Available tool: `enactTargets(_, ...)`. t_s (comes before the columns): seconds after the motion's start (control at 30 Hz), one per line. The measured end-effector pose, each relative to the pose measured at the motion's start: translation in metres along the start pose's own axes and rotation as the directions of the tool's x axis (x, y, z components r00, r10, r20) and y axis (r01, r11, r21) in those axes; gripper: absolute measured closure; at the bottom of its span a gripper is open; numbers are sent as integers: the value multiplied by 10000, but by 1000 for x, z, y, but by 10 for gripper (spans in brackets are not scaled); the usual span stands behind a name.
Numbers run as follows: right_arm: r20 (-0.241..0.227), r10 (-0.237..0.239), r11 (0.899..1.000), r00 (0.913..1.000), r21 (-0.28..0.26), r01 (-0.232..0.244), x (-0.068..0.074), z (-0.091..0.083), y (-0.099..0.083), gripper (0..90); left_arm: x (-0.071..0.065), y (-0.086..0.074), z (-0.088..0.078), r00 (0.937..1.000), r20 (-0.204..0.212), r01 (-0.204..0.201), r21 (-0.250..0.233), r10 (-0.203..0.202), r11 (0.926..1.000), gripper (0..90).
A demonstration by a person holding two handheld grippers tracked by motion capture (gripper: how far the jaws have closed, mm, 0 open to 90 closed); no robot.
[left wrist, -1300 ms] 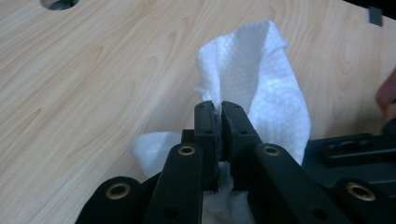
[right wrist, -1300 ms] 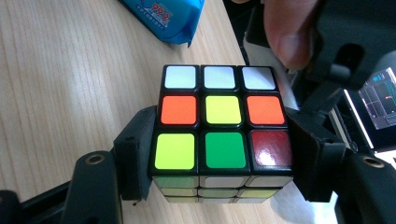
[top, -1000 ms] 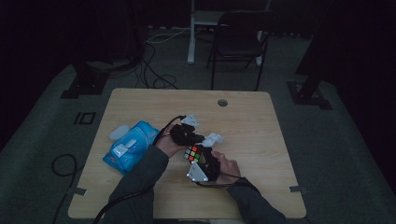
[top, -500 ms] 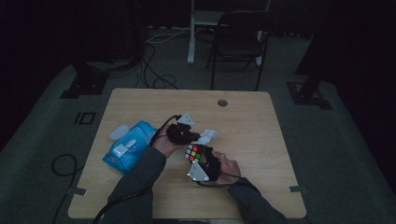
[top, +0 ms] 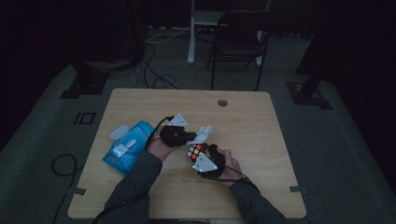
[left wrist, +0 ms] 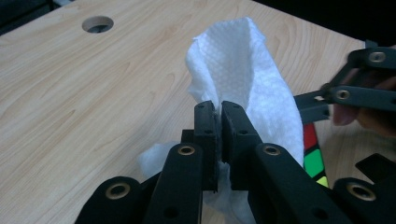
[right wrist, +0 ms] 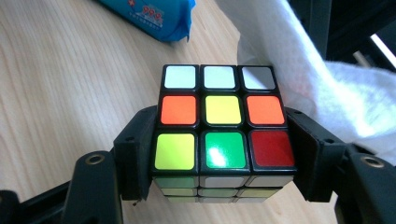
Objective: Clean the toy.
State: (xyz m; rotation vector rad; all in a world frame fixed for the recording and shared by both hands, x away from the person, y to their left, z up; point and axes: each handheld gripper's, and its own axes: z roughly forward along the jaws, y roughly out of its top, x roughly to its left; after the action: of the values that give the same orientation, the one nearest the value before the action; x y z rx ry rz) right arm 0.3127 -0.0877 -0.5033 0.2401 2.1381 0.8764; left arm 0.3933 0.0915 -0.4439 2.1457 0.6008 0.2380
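- Count: one puzzle cube [right wrist: 223,125], one white wipe [left wrist: 247,88], one blue pack of wipes [top: 127,147], one wooden table [top: 252,116] with one round cable hole [top: 222,102] near its far edge, and two grippers.
- On the floor beyond the table stands one dark chair [top: 238,42], with loose cables [top: 154,70] to its left.
- The right gripper [top: 205,161] has its jaws clamped on opposite sides of the cube, holding it just above the tabletop near the middle of the table, a little to the right.
- The left gripper [top: 180,135] has its jaws pinched almost fully together on the wipe; the wipe stands up past the fingertips and also hangs below them.
- The wipe lies just left and far of the cube. In the right gripper view it drapes close along the cube's right side, but whether the two touch I cannot tell.
- The pack lies at the left of the table, well apart from the cube; one more white wipe [top: 119,132] pokes out at its far end.
- Hard to make out: the high view is dim, so both grippers read as dark shapes there.
- The cube's lower layers are hidden between the jaws, and the pack is cut off at the top edge of the right gripper view.
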Motion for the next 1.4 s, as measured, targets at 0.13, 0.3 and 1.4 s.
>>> enactTargets(0.13, -508, 769, 9968, 9957, -163, -778, -5, -1, -1, 340, -5, -2, -3, 9998, -201, -93, -140, 91, 9999, 864)
enactTargets(0.3, -995, 1481, 9881, 9839, -276, -1516, -11, -1, 0, 340, -9, -4, -6, 9987, -497, -144, -373, 125, 9992, 864)
enactTargets(1.4, -1862, 3921, 9199, 9009, 772, -3844, -37, 9, -5, 340, -38, -17, -3, 9892, -1117, -980, -212, 950, 9950, 860)
